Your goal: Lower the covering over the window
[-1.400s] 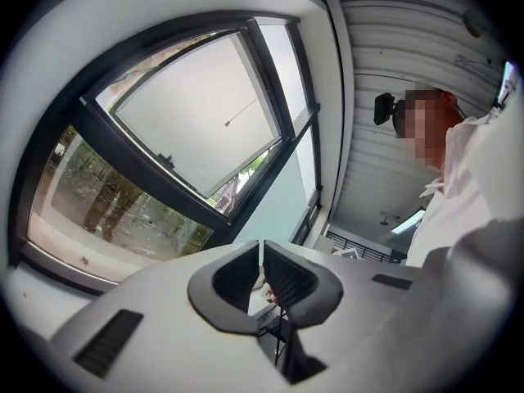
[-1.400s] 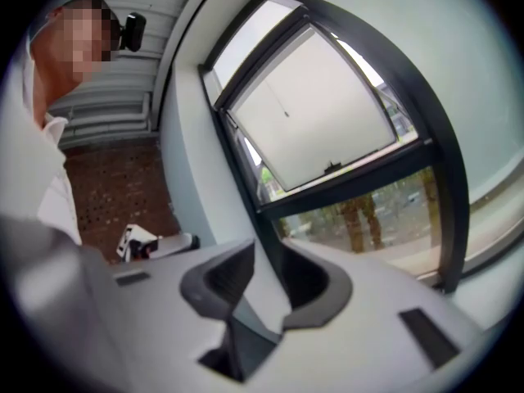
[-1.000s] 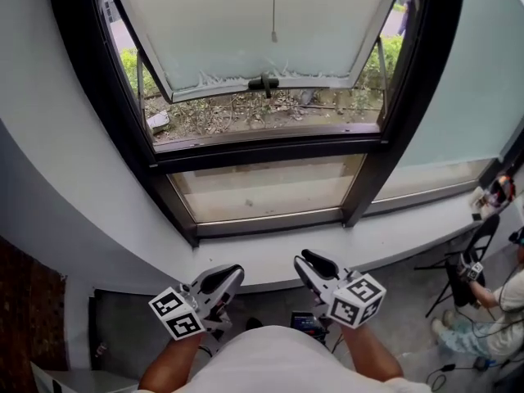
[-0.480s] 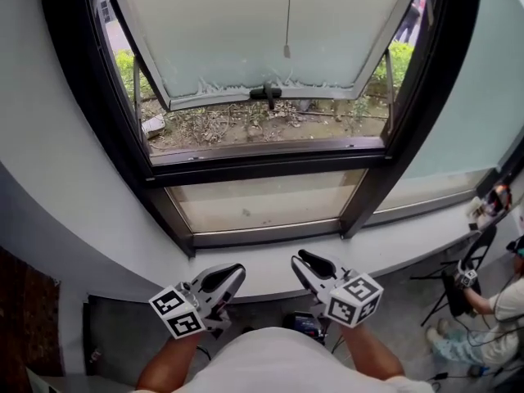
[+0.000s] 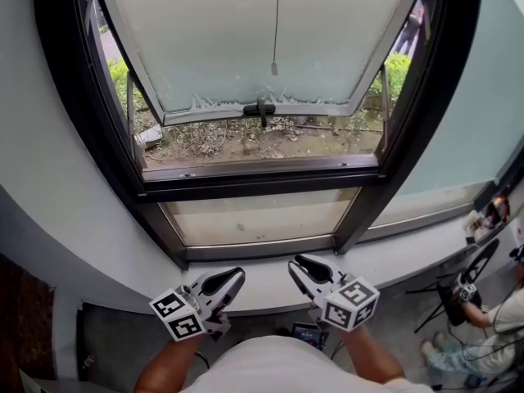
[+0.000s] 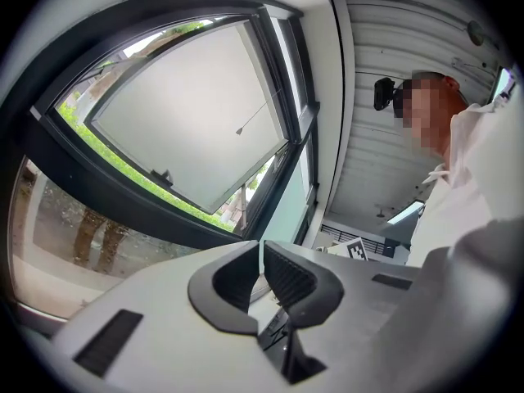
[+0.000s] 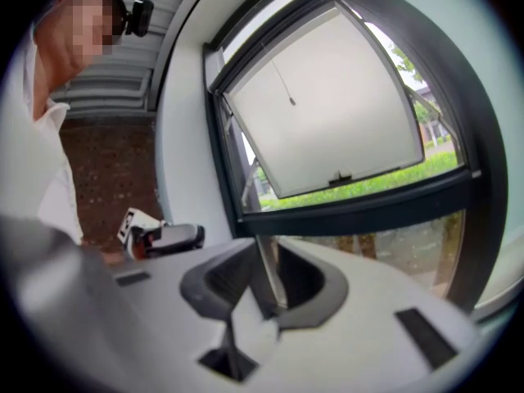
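Window bay seen from above: broad black-framed window set in pale grey wall, white painted sill running under it. Frosted top-hung sash stood pushed outward, black handle at its lower edge; grass and bare ground visible below it.

Covering itself not in any view; judged to be rolled up above the top of the picture. Its thin white pull cord hung straight down in front of the frosted sash, long axis vertical, ending in a small weight about level with the sash's lower part. Same cord showed in the left gripper view and the right gripper view.

Left tongs clenched, pads all but touching, nothing between them. Right tongs released a little, narrow gap, nothing in it. Both held low at the near edge of the sill, side by side, pointing up toward the glass.

Key relation: cord lay well above and ahead of both tongs, roughly on the line between them, a shade toward the right pair. Right looked the nearer and readier for a reach upward; jaws would need to close across the cord, then draw downward along its axis.

No containers noted.
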A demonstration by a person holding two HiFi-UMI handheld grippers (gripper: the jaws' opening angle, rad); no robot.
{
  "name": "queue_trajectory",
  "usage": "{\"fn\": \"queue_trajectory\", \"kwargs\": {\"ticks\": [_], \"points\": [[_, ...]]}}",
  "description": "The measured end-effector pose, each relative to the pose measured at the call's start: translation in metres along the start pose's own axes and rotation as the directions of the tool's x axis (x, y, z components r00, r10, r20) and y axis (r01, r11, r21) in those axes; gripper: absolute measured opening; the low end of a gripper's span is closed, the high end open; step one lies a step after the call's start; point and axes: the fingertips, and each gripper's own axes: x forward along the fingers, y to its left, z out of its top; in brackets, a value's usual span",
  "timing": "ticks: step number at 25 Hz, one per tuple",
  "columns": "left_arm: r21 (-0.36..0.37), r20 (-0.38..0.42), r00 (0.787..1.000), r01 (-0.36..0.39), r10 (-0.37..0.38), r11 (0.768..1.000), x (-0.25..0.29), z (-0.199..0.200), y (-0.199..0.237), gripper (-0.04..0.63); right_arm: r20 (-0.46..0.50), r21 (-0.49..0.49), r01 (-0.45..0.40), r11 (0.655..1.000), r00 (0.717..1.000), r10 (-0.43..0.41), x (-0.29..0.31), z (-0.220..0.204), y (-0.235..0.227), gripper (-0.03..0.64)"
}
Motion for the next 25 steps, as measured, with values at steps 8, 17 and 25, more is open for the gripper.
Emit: {"fn": "queue_trajectory", "kwargs": {"ticks": [8,17,25], "points": [[0.073,-0.008,1.0,-0.016,0.017,0.997,0.016,0.017,0.005,0.025,-0.006,-0.109,0.006,0.994,1.0,-0.007,0.002,0.021,-0.013,0.095],[0.276,-0.043,0.999,-0.01,0.022,0.961,0.034,0.061,0.011,0.025,0.017,-0.247,0.026,0.969,1.0,-0.023,0.013,0.062,-0.026,0.095],[0.454,-0.026,0.999,-0.016,0.031,0.891,0.053,0.118,0.007,0.024,0.061,-0.376,0.058,0.925,0.997,-0.038,0.02,0.115,-0.033,0.095]]}}
